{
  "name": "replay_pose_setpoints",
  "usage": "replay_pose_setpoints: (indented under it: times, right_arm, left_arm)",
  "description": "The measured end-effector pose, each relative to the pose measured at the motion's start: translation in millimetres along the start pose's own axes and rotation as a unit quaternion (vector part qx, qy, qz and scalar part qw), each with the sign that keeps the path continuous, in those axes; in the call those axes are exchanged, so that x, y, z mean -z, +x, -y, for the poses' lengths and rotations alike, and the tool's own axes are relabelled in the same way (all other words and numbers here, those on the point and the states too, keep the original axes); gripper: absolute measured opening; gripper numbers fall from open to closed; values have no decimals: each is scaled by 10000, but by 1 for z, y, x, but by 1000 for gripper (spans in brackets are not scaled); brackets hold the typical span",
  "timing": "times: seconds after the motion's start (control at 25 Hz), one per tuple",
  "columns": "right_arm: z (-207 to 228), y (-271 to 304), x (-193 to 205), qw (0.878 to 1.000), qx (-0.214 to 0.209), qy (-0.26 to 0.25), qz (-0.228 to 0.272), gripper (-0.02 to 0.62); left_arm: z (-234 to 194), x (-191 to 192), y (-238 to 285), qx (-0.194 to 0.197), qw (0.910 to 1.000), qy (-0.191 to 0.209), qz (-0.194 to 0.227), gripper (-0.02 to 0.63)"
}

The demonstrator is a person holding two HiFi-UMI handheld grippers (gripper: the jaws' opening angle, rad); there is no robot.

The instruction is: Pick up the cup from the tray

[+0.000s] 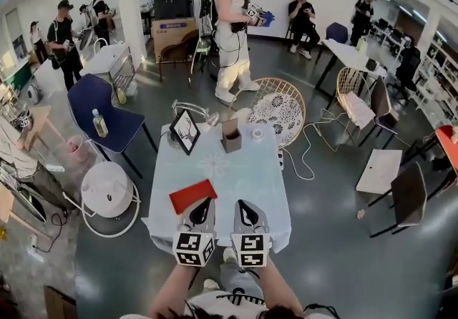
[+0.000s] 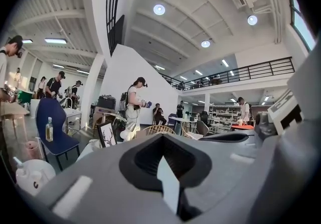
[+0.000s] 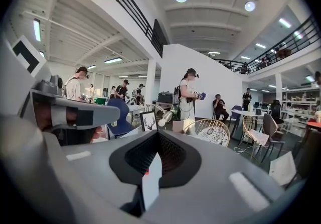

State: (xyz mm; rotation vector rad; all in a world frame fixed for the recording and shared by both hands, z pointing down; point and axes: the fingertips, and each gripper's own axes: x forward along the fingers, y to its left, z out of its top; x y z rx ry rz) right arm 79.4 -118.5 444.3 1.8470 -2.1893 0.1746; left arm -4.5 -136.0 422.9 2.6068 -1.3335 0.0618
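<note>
Left tongs (image 1: 204, 202): jaws pressed together, nothing between them (same in their own view (image 2: 161, 140)).
Right tongs (image 1: 242, 204): jaws likewise closed and empty (image 3: 158, 136).

Pose: both tongs lie side by side and near each other over the near end of the tabletop (image 1: 243, 174). Their tips point away from the person and both are roughly level. A bare forearm (image 1: 170, 289) runs up to the left tongs, and the other forearm (image 1: 278, 287) runs up to the right tongs. The two forearms spread apart from the body toward the tongs.

Markings: each tongs carries a marker cube, left (image 1: 192, 247) and right (image 1: 250, 249), with black-and-white square patterns and no readable letters. A cardboard box (image 1: 172, 30) far ahead has a blue label, too small to read.

Cup (image 1: 257, 134): small and white, at the far end of the tabletop, well ahead of the right tongs and apart from both.

Other items:
- A flat red item (image 1: 192, 194) (tray or book, cannot tell) lies just ahead-left of the left tongs' tip.
- A brown box (image 1: 230, 136) stands far ahead between the two tongs' lines, just left of the cup.
- A framed antler picture (image 1: 184, 130) stands tilted, far ahead of the left tongs. It also shows in both tongs' views (image 2: 107, 134) (image 3: 149, 120).
</note>
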Motion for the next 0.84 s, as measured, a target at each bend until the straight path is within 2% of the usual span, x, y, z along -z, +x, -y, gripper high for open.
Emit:
replay_pose_setpoints:
  times: [0.24,0.44,0.84]
  right_arm:
    - [-13,-22,-6,9999,25,-39,111,23]
    - [-17,-33,-6,9999,35,-95,66,23]
    - [-21,-34,2,9996,-112,-260,-73,23]
  left_arm:
    - [8,-8,-21,19,9997,181,168,0]
    - [15,-12,-38,24,9996,-69,273,0]
    - [9,-14,-44,-179,9991,-162,344,0]
